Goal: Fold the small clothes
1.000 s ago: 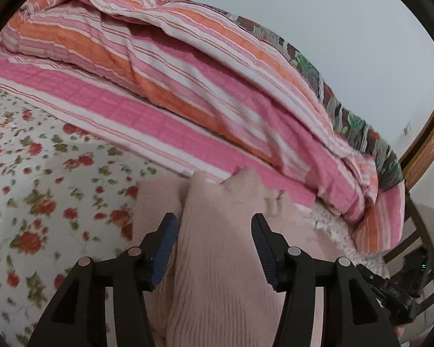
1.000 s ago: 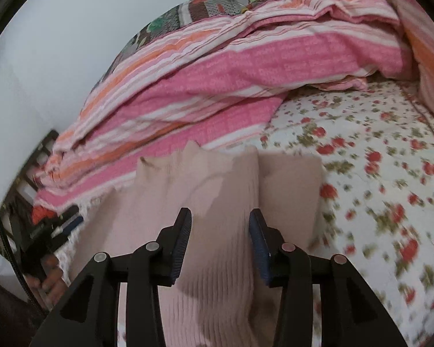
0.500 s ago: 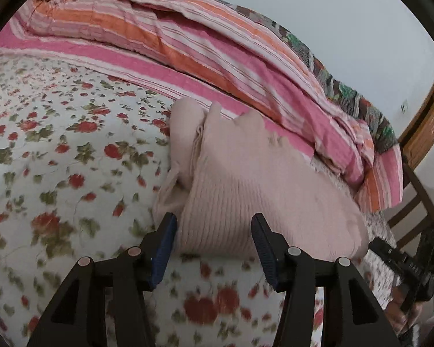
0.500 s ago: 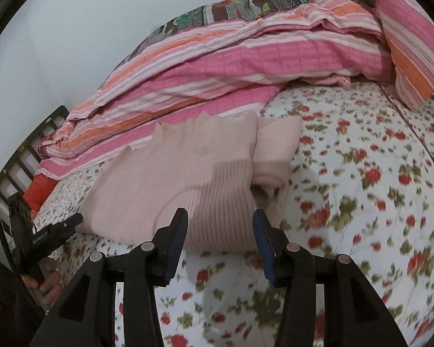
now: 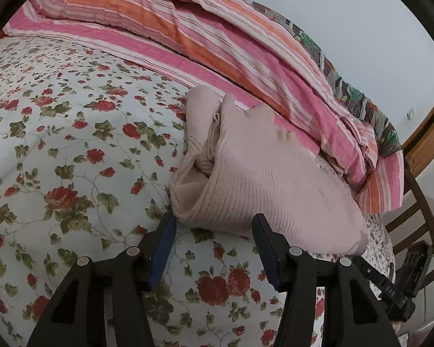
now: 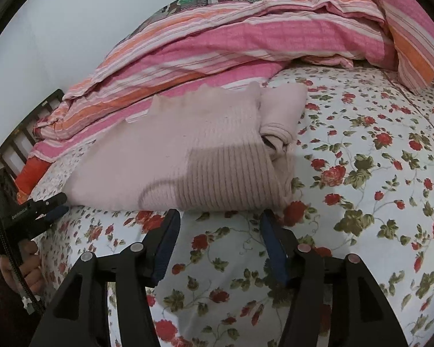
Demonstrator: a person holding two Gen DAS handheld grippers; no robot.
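A pale pink ribbed knit sweater (image 5: pixel 263 179) lies folded on the flowered bed sheet (image 5: pixel 72 150), its sleeves bunched at one end (image 6: pixel 280 115). In the left wrist view my left gripper (image 5: pixel 214 222) is open, its tips just short of the sweater's near edge, with only the sheet between the fingers. In the right wrist view my right gripper (image 6: pixel 220 217) is also open and its jaws are opening wider. Its tips sit at the sweater's near edge (image 6: pixel 188 173) and nothing is between them.
A pink and orange striped quilt (image 5: pixel 205 37) is heaped behind the sweater along the wall. A wooden chair (image 5: pixel 419 202) stands past the sweater's far end. A hand (image 6: pixel 23 263) holds the other gripper (image 6: pixel 62 204) at the bed's edge.
Both grippers have drawn back from the sweater, which lay between their jaws a second ago and now rests on the bed beyond the tips. The right jaws stand wider.
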